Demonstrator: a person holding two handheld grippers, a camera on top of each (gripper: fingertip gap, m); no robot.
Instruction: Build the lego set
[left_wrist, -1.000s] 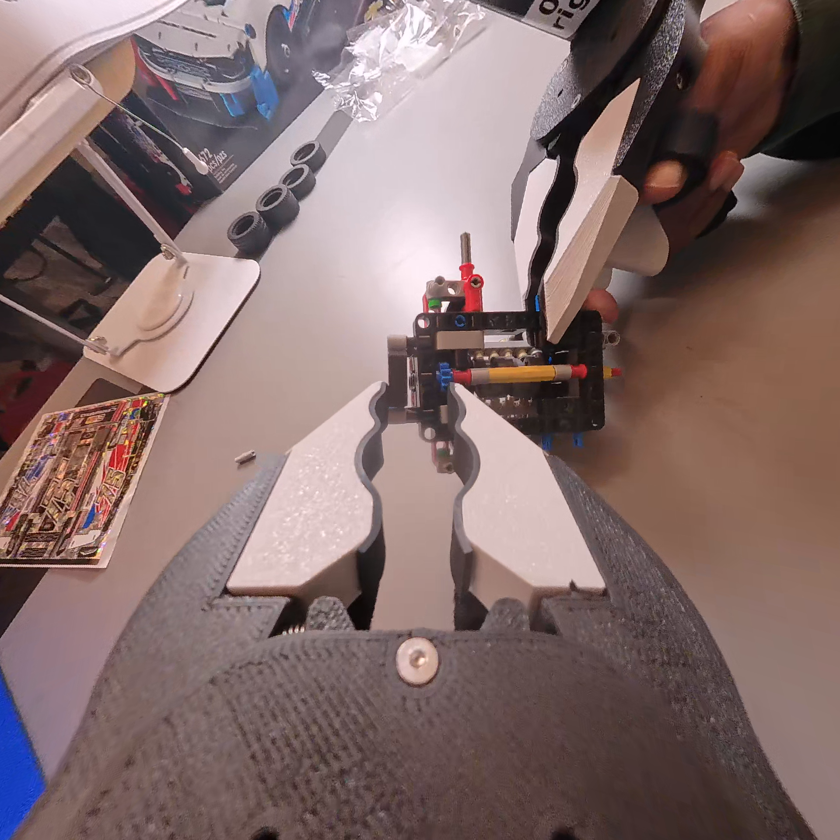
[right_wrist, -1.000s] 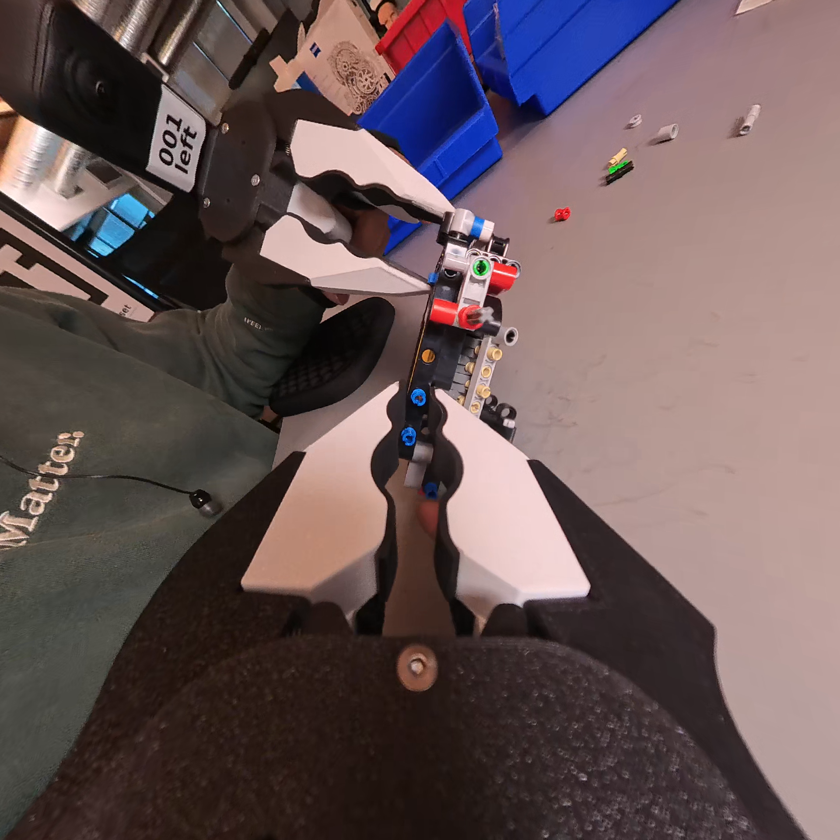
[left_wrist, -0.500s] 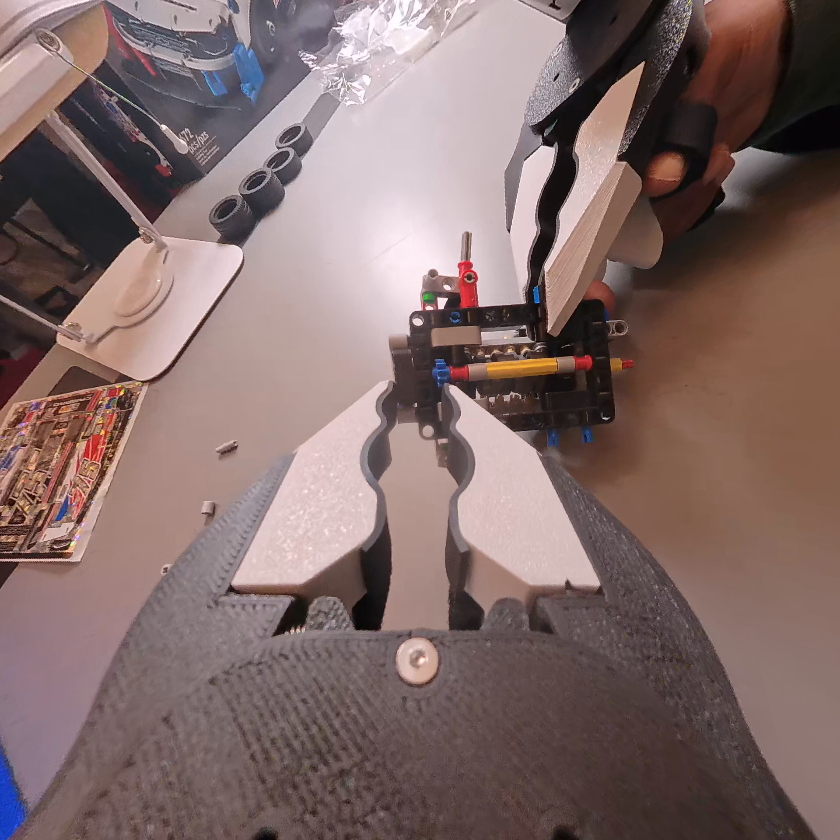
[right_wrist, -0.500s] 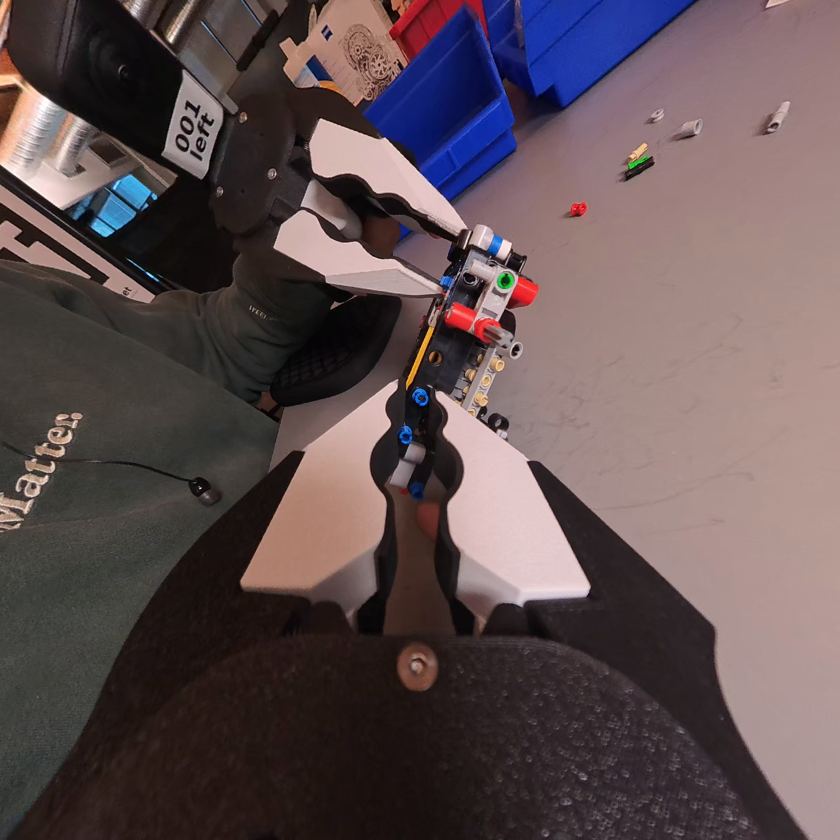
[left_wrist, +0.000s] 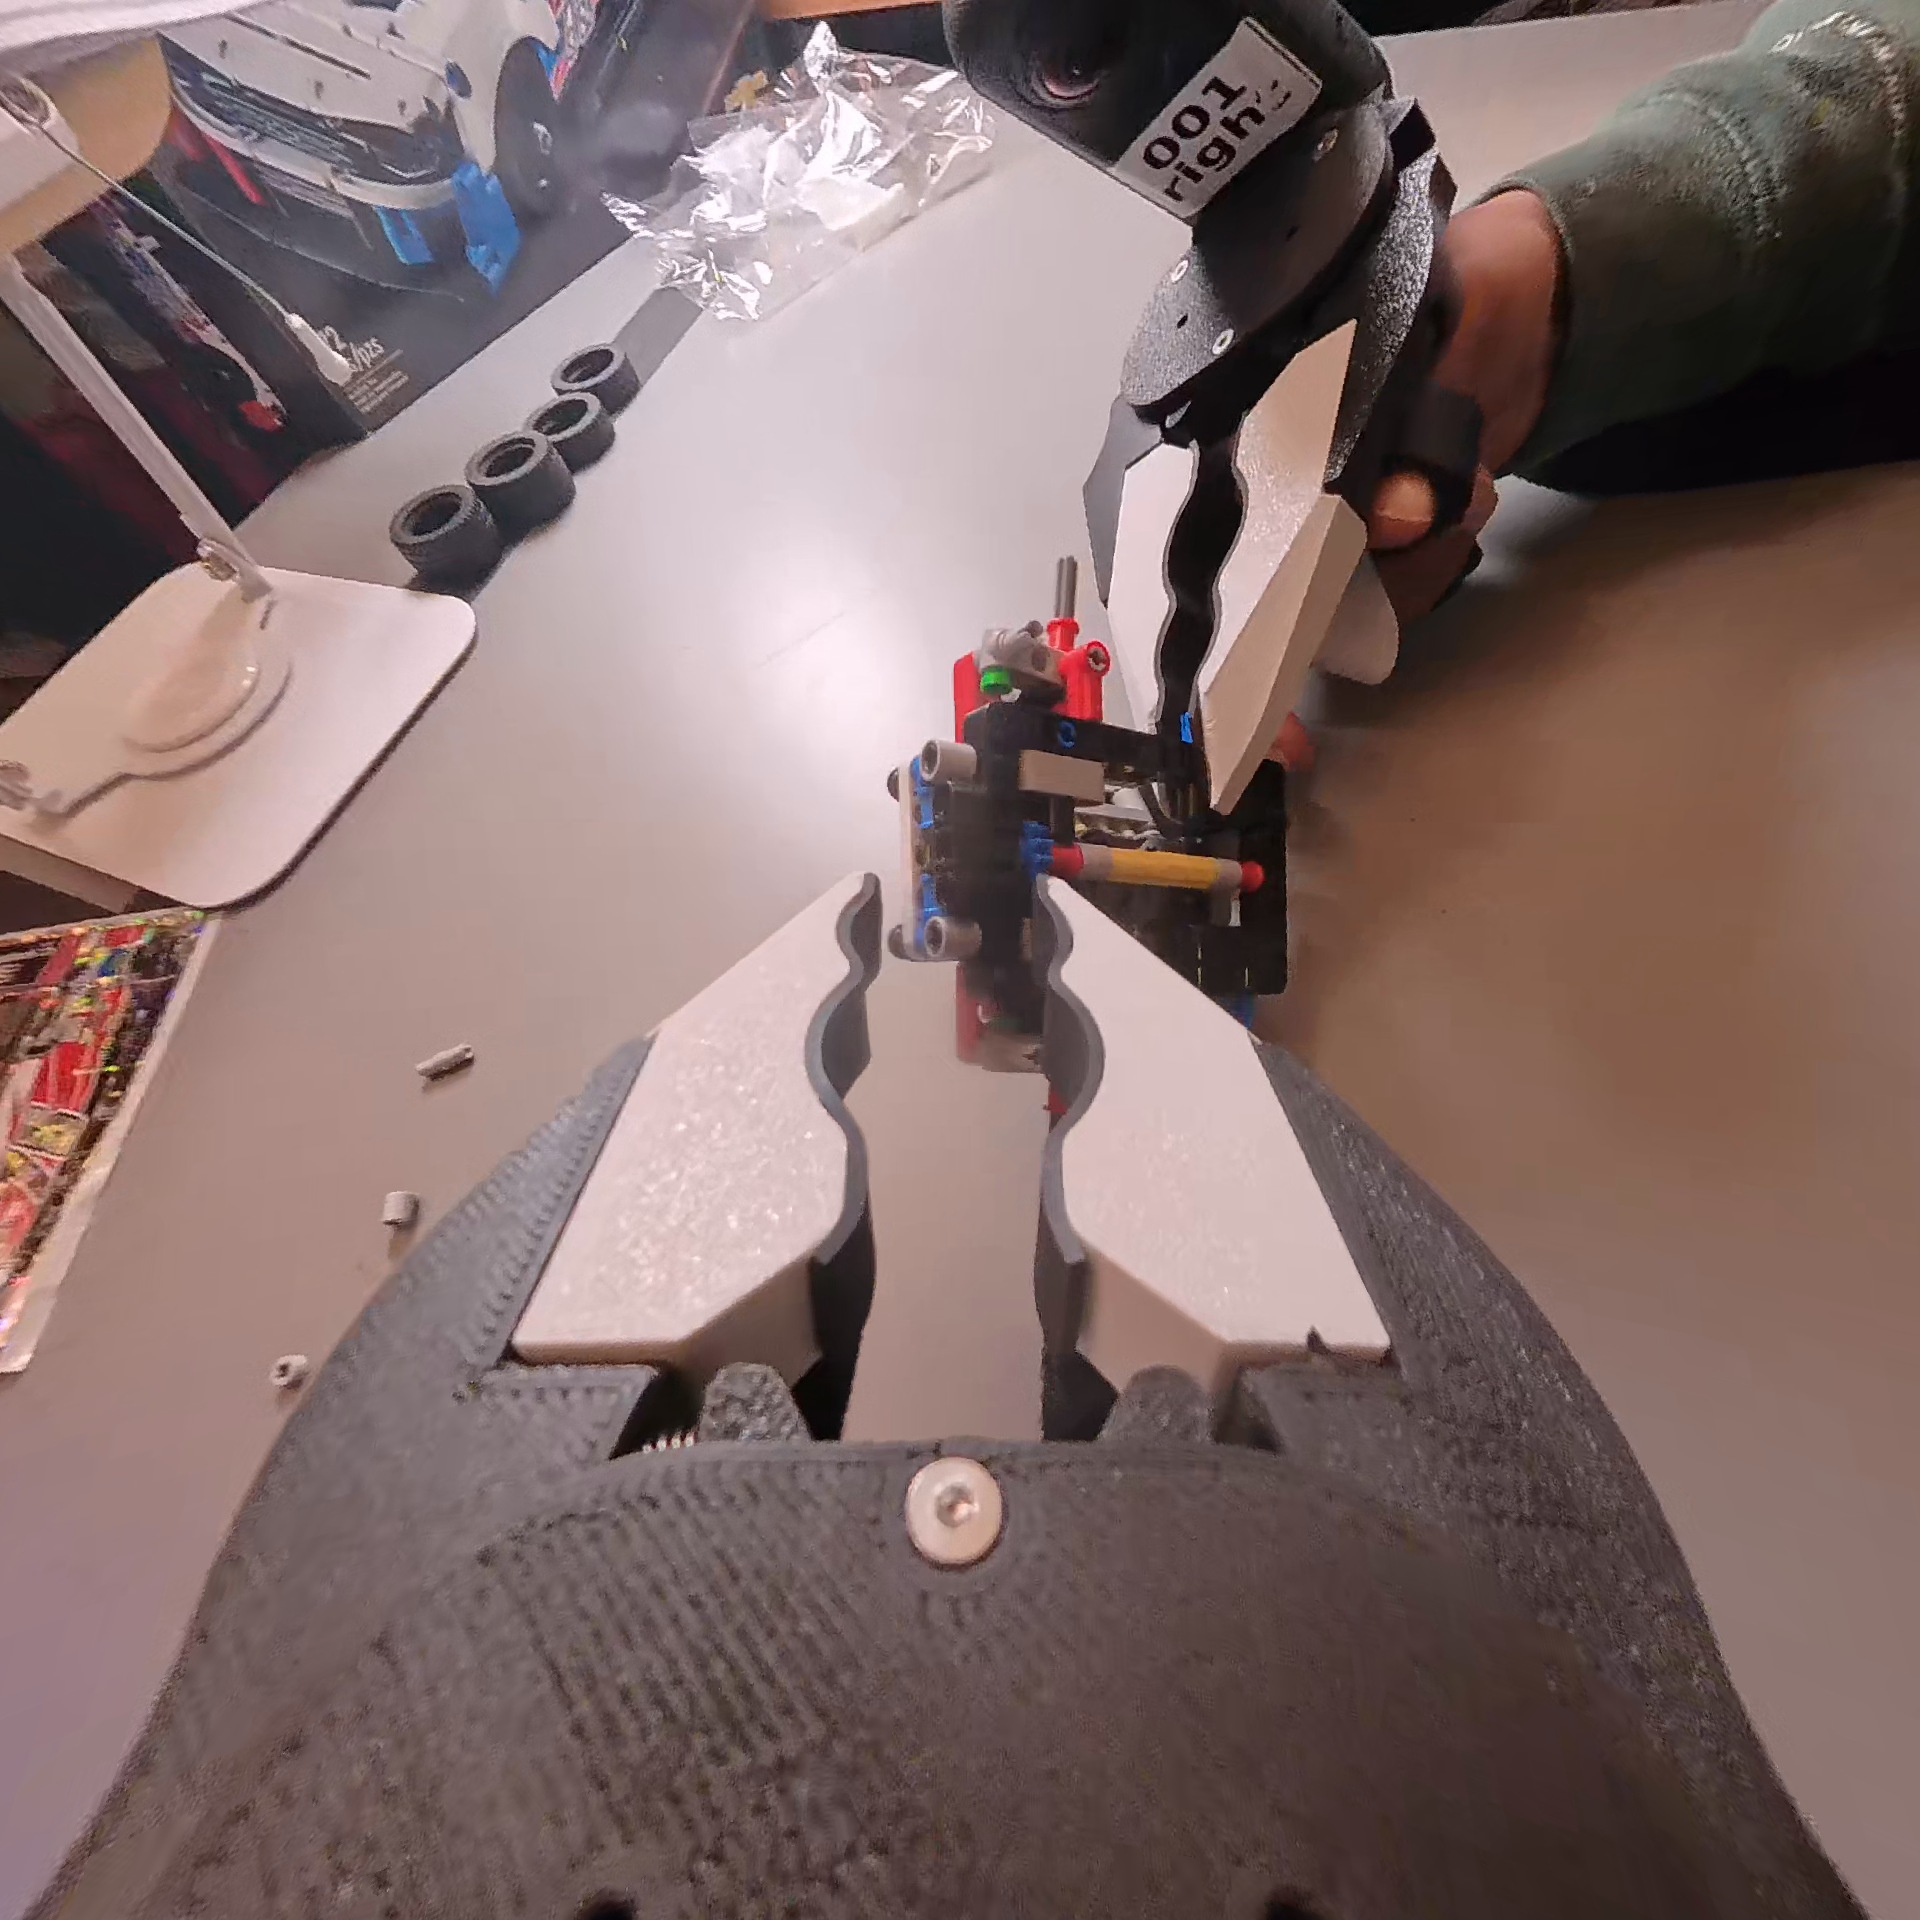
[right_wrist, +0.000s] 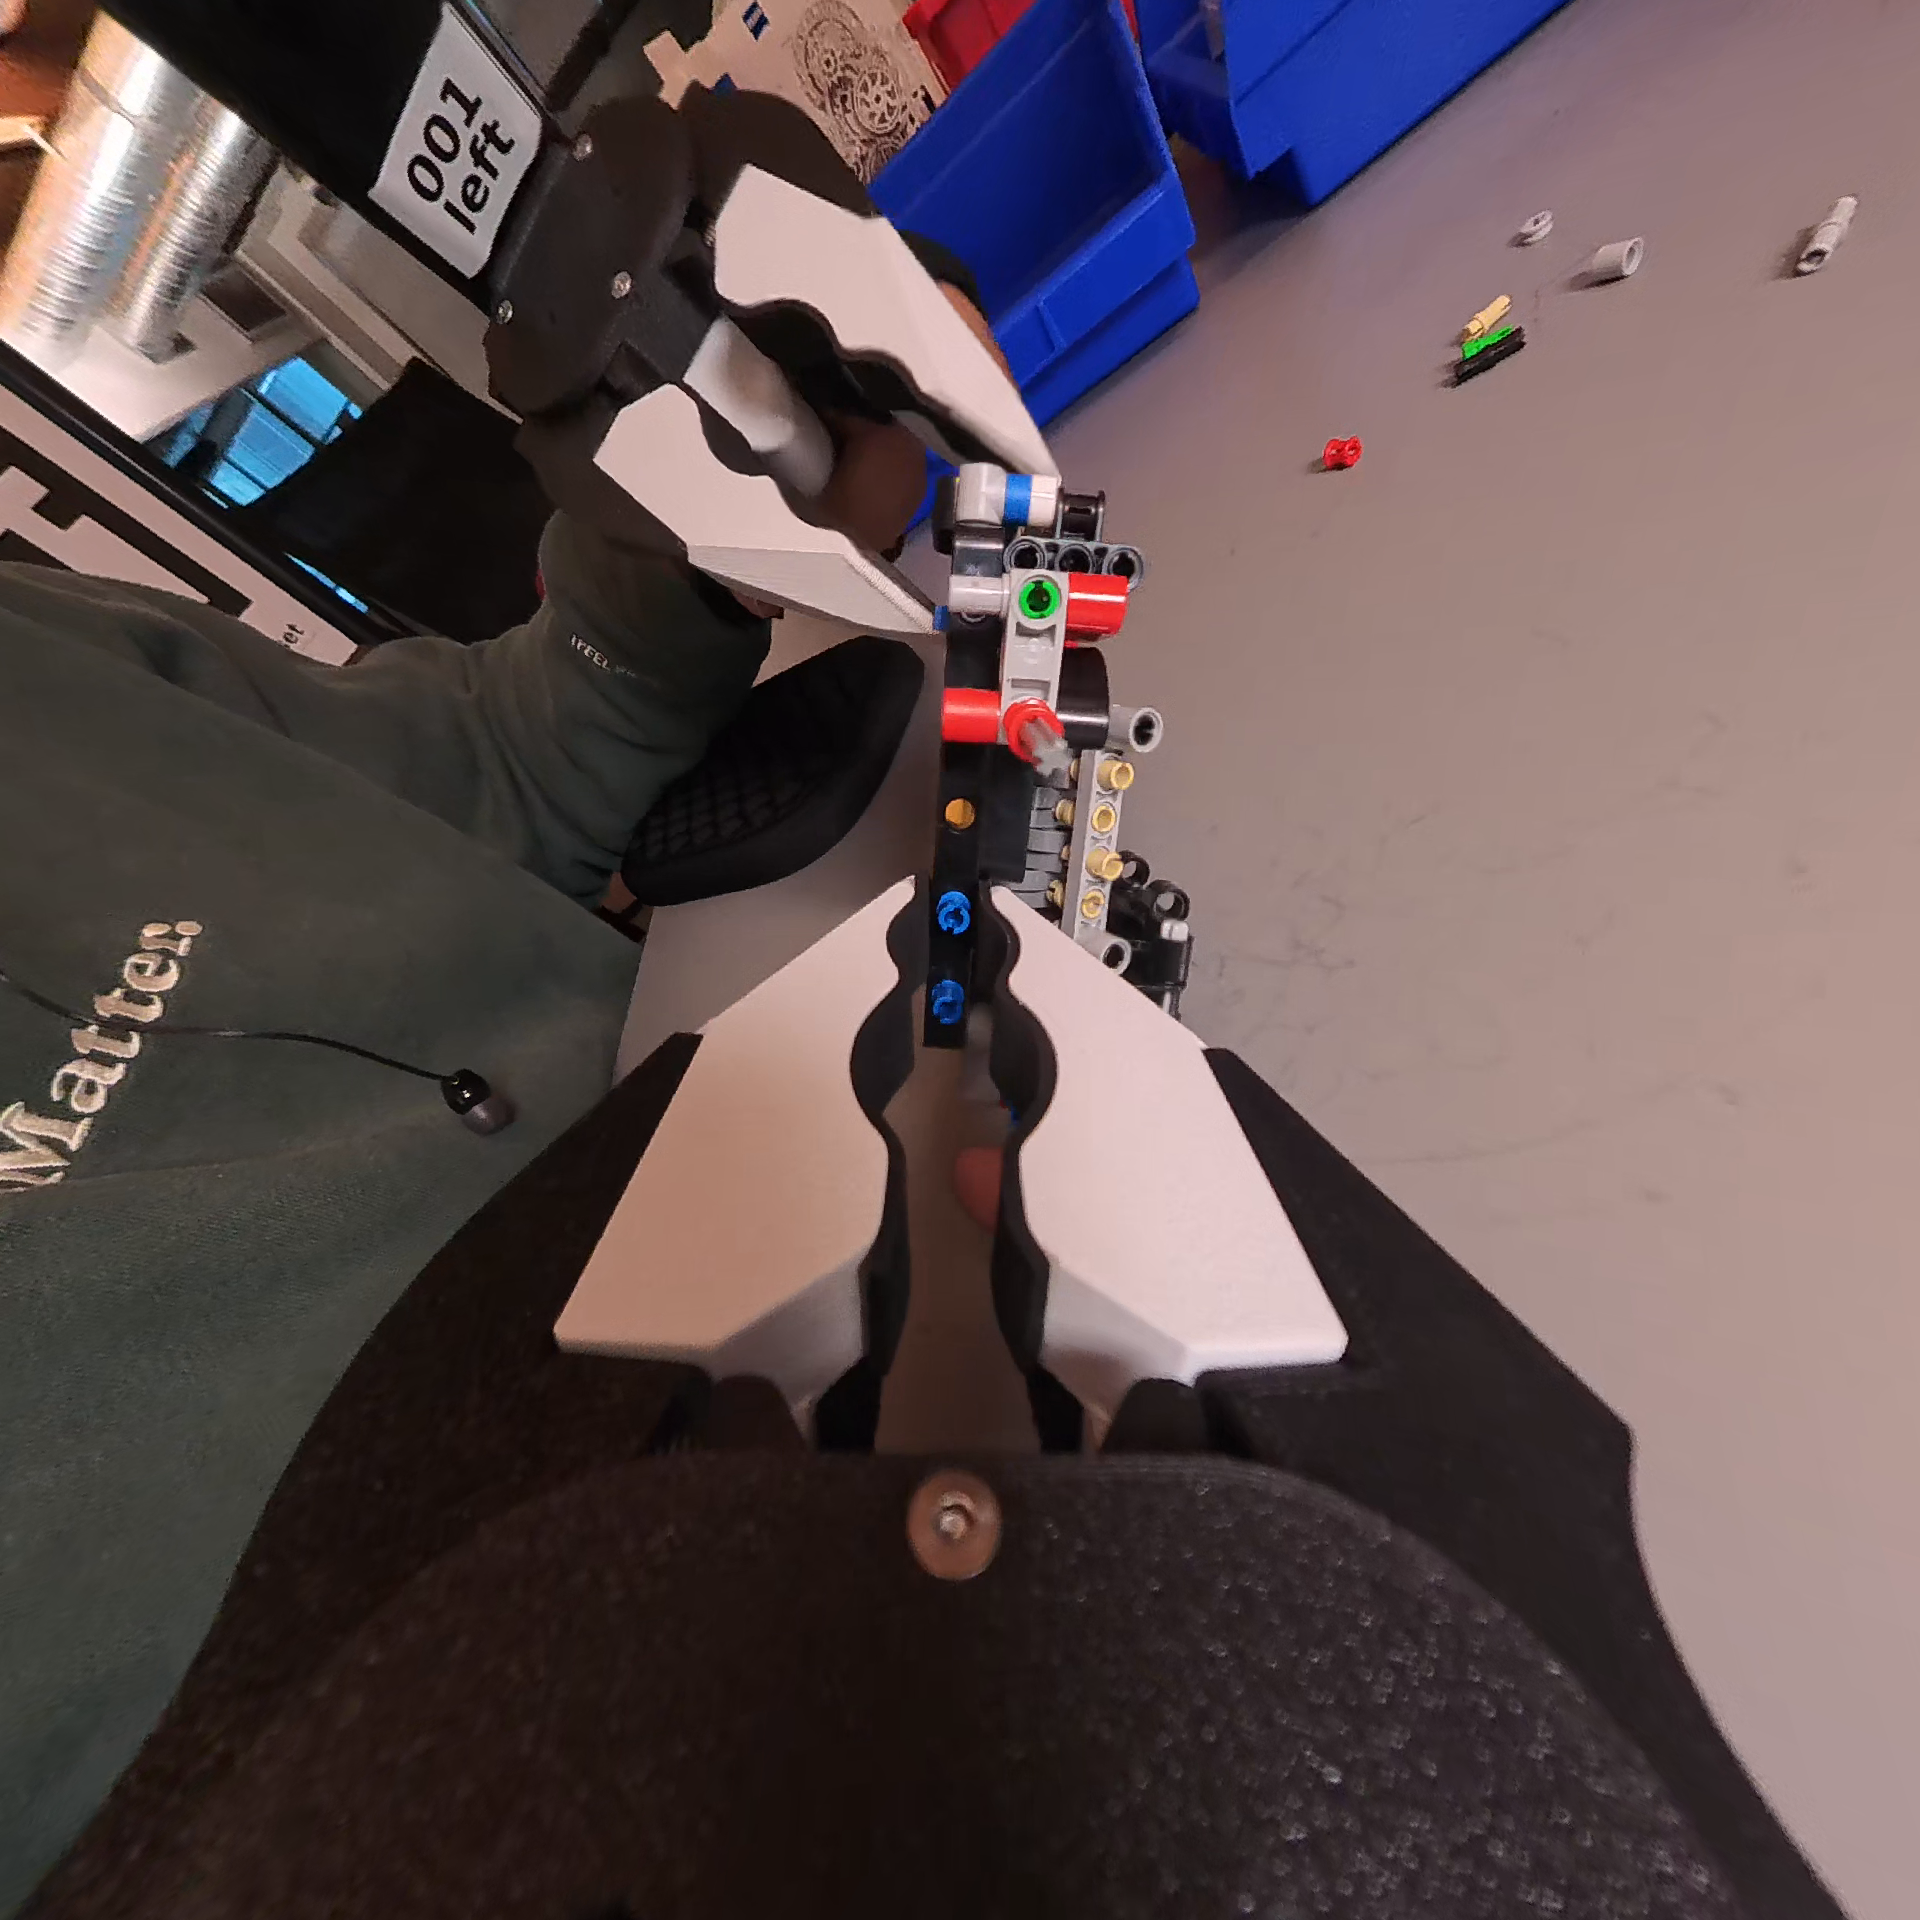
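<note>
The lego assembly (left_wrist: 1091, 831) sits on the grey table (left_wrist: 675, 644) at centre, held up between both grippers. In the left wrist view it's at 12 o'clock off the left gripper (left_wrist: 961, 914), whose fingers are spread a little, with the grey-and-blue end of the build between the tips. Whether both pads actually touch it I cannot tell (the left pad looks just clear of it). The right gripper (right_wrist: 956, 925) is pinching the thin black beam w/ blue pins at the build's other end, jaws pressed nearly together on it.

Risks, as I judge them: the right grip is on one thin edge only, so any twist or push from the left side could lever the beam and pop pins loose, or the frame could rotate out of the pinch. If the left gripper closes off-centre it may shove the grey end plate sideways instead of seating it. The yellow axle (left_wrist: 1148, 868) could also slide if bumped.

View differences: the left wrist view shows the four black tyres (left_wrist: 514, 468) at 10 o'clock, the sticker sheet (left_wrist: 62, 1091) at 9, the white stand base (left_wrist: 239, 727) and the plastic bag (left_wrist: 790, 208) at 12. The right wrist view alone shows the blue bins (right_wrist: 1070, 208) at 12–1 o'clock, loose small parts (right_wrist: 1486, 343) at 2, and the tan pin row (right_wrist: 1101, 821) on the build's far face.
</note>
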